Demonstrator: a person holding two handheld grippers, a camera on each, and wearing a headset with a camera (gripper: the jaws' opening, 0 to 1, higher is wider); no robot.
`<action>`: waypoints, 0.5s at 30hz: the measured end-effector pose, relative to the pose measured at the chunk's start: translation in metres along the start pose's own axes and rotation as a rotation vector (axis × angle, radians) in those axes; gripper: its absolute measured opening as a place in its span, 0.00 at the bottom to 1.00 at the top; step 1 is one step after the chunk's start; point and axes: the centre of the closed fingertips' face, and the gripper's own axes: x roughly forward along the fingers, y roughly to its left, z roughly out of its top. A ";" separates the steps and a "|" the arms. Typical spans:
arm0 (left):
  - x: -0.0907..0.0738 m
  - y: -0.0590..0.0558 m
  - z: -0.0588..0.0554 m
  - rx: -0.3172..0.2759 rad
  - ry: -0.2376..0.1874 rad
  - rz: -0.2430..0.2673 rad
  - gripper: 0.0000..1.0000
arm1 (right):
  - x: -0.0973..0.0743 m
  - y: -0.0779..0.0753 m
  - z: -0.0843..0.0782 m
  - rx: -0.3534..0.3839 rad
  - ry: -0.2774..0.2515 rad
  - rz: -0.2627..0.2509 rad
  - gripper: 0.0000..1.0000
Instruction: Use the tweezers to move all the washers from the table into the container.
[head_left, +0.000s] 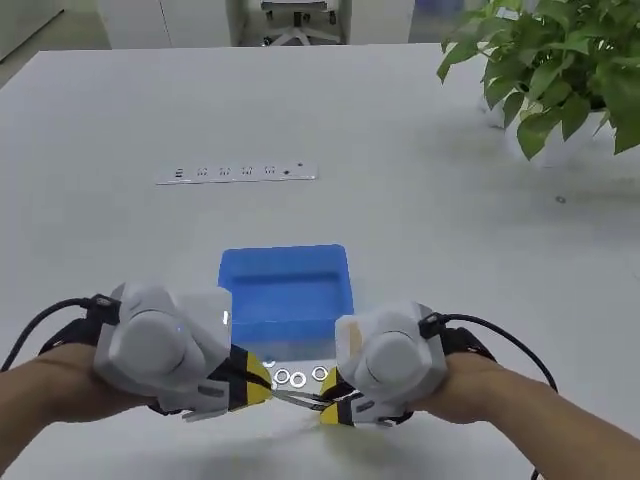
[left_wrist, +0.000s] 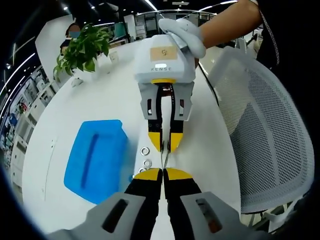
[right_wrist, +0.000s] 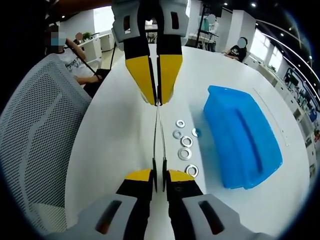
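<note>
Left gripper (left_wrist: 162, 172) and right gripper (right_wrist: 159, 174) each clamp the tweezers (right_wrist: 158, 117); a mistimed release could drop them, scattering the washers (right_wrist: 186, 141).

In the head view the bodies of the left gripper (head_left: 262, 380) and right gripper (head_left: 332, 408) cover the near edge of the blue container (head_left: 285, 285) and most of the tweezers (head_left: 298, 399); a short silver stretch shows between the yellow jaw tips. Some washers (head_left: 299, 378) lie partly behind those tips, so their count is unclear there. The potted plant (head_left: 545, 70) is cut off by the top and right edges, and the sockets of the power strip (head_left: 237, 173) are too small to make out. In the left gripper view the mesh chair (left_wrist: 267, 132) runs out of frame.
</note>
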 end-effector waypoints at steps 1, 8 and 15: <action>-0.001 0.001 0.003 0.005 -0.004 -0.002 0.06 | 0.000 0.000 0.000 0.000 -0.001 -0.001 0.12; -0.005 0.006 0.019 0.033 -0.035 0.002 0.06 | -0.004 -0.003 0.004 0.015 -0.028 -0.017 0.11; -0.009 0.009 0.031 0.053 -0.062 0.003 0.06 | -0.008 -0.006 0.008 0.035 -0.066 -0.038 0.10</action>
